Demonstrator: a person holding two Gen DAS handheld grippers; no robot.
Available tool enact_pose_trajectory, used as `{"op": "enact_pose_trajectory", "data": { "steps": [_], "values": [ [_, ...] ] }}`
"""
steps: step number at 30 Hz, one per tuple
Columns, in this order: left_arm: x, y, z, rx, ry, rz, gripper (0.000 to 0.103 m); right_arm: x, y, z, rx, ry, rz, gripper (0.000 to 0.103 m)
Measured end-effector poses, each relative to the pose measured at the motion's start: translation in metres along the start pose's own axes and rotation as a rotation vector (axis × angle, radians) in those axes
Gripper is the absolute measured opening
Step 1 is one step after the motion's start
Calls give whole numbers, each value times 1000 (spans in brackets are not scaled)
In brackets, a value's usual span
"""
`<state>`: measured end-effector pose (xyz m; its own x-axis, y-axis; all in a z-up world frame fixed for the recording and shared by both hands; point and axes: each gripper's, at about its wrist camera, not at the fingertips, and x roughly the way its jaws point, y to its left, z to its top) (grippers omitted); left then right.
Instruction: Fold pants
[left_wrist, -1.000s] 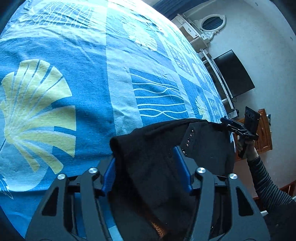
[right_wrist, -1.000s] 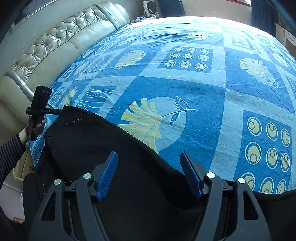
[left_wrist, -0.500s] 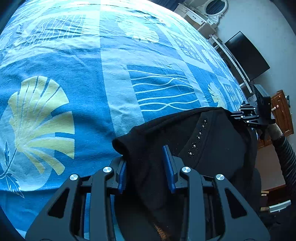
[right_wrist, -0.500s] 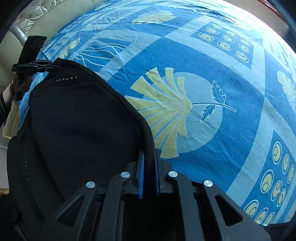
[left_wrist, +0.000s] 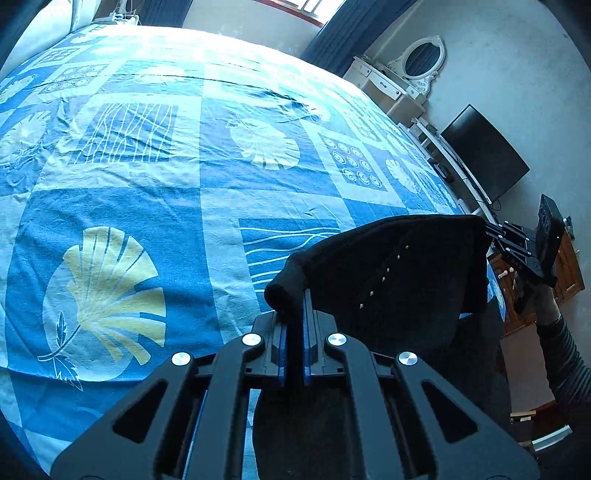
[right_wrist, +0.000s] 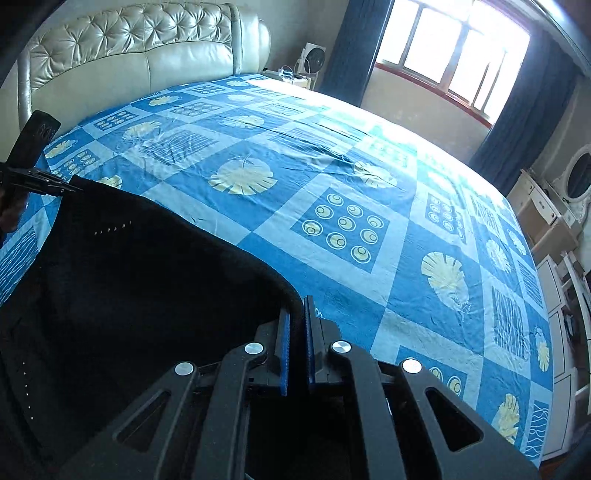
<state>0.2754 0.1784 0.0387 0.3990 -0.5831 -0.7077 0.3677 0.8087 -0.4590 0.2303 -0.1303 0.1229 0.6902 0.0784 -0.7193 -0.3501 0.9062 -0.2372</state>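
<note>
Black pants (left_wrist: 399, 273) with a row of small studs hang stretched between my two grippers above the near edge of the bed. My left gripper (left_wrist: 293, 314) is shut on one top corner of the pants. My right gripper (right_wrist: 297, 317) is shut on the other top corner of the pants (right_wrist: 129, 280). In the left wrist view the right gripper (left_wrist: 517, 247) shows at the far end of the cloth. In the right wrist view the left gripper (right_wrist: 40, 181) shows at the far left. The lower part of the pants is hidden below both views.
A wide bed with a blue patterned sheet (left_wrist: 147, 184) fills the space ahead. A tufted beige headboard (right_wrist: 129, 51) stands on one side. A white dresser with an oval mirror (left_wrist: 417, 70), a dark TV (left_wrist: 484, 155) and a window (right_wrist: 461, 62) line the walls.
Both grippers have closed on the pants' top edge and lifted it. The cloth now hangs raised and stretched between them, and both views tilt up to show the room.
</note>
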Motion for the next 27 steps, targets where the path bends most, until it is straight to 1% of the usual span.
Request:
{"op": "enact_pose_trajectory", "data": {
  "steps": [5, 7, 9, 13, 16, 19, 22, 25, 27],
  "values": [
    [-34, -18, -16, -6, -67, -31, 5, -39, 18, -14, -41, -62, -30, 6],
    [-49, -30, -28, 16, -90, -24, 5, -55, 27, -25, -62, -89, -53, 6],
    [-63, -40, -41, 25, -106, -27, 5, -71, 35, -39, -63, -112, -58, 7],
    [-86, -55, -74, 29, -119, -25, 5, -101, 59, -73, -95, -148, -71, 7],
    [-97, -59, -106, 24, -105, -23, 5, -119, 79, -99, -105, -156, -53, 7],
    [-100, -57, -140, -4, -68, -13, 6, -124, 100, -127, -122, -124, -24, 7],
    [-98, -50, -171, -34, -24, 10, 7, -117, 126, -158, -184, -73, -15, 7],
    [-97, -43, -195, -75, 8, 11, 11, -106, 147, -188, -210, -14, 12, 7],
    [-94, -43, -207, -73, 34, 22, 13, -97, 159, -205, -237, 25, 16, 6]
  ]
}}
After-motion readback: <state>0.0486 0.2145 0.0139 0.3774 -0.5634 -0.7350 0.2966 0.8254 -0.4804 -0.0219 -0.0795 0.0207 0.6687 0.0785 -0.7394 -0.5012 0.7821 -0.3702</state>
